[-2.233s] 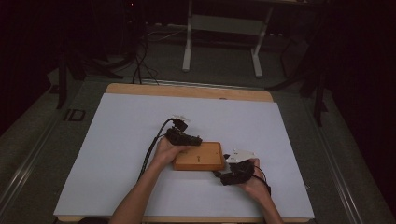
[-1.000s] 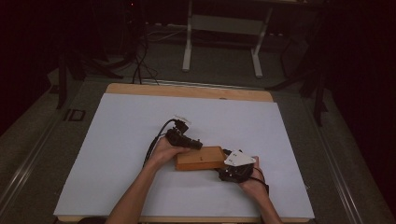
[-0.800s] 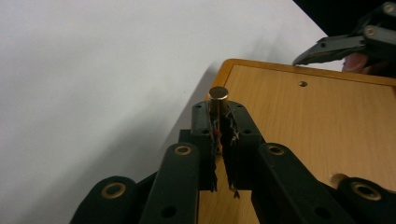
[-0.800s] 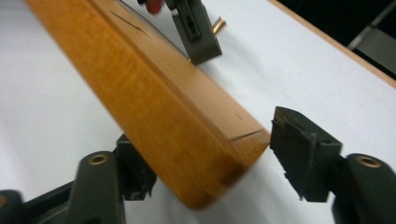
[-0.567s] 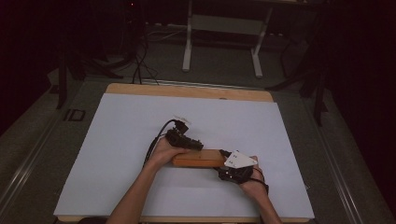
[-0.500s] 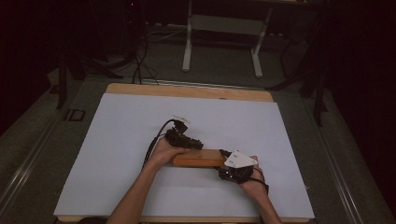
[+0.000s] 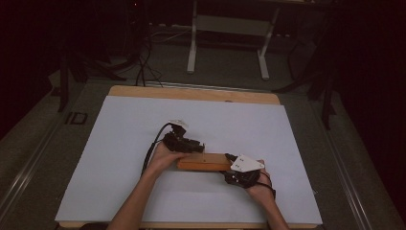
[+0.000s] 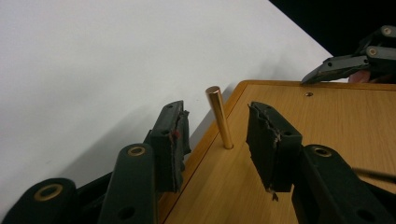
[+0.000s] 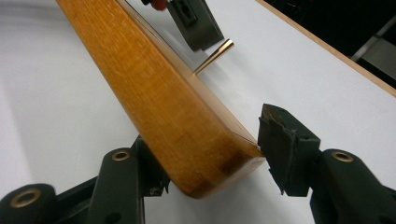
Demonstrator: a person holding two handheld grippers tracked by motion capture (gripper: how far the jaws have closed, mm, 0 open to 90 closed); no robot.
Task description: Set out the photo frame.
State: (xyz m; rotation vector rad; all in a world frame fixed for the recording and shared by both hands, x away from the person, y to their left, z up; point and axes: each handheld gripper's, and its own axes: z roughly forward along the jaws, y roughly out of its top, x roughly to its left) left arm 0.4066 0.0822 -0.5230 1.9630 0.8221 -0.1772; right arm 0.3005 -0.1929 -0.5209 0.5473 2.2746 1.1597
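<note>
Item: wooden board [image 7: 203,163], lying on the white table cover [image 7: 119,158] near the front edge, long axis left to right across the high view. Left gripper view adds a brass pin [image 8: 220,116] standing upright from the board's corner (unreadable from above). Left gripper [image 8: 217,135]: jaws have just been opening, pin between them, pads clear. Right gripper [image 9: 212,156]: jaws clamped on the board's end corner, board running away towards the pin.
</note>
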